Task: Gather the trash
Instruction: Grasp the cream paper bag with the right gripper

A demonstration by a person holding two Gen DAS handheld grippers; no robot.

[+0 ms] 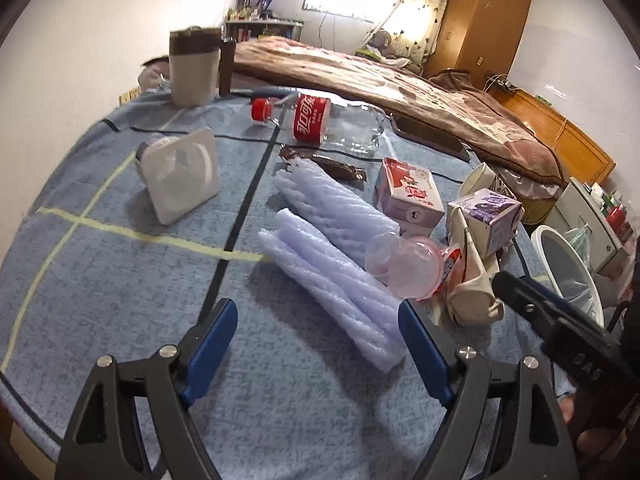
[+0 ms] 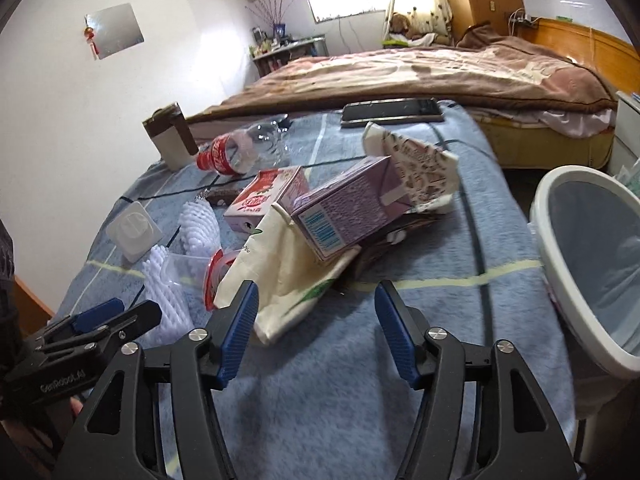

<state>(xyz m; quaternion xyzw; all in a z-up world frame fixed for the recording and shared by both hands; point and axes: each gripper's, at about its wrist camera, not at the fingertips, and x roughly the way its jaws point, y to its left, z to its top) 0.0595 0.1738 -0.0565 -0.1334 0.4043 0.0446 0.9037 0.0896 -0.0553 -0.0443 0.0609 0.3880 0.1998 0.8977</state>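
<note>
Left wrist, foam sleeves (image 1: 332, 252) lying diagonally

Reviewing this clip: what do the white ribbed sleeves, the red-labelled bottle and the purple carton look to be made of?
White ribbed sleeves: probably soft foam netting, matte, judging by the diamond mesh ridges and slightly translucent edges.
Red-labelled bottle: clear glossy plastic, see-through and dented, with a glossy red film label and a red cap.
Purple carton: looks like coated paperboard, with sharp folded edges, a printed panel and a faint sheen.

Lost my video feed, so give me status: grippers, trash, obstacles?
Left gripper open, empty, above foam netting. Right gripper open, empty, facing purple carton. Trash uncollected on table; bin at right edge. Phone lies among the litter.
</note>
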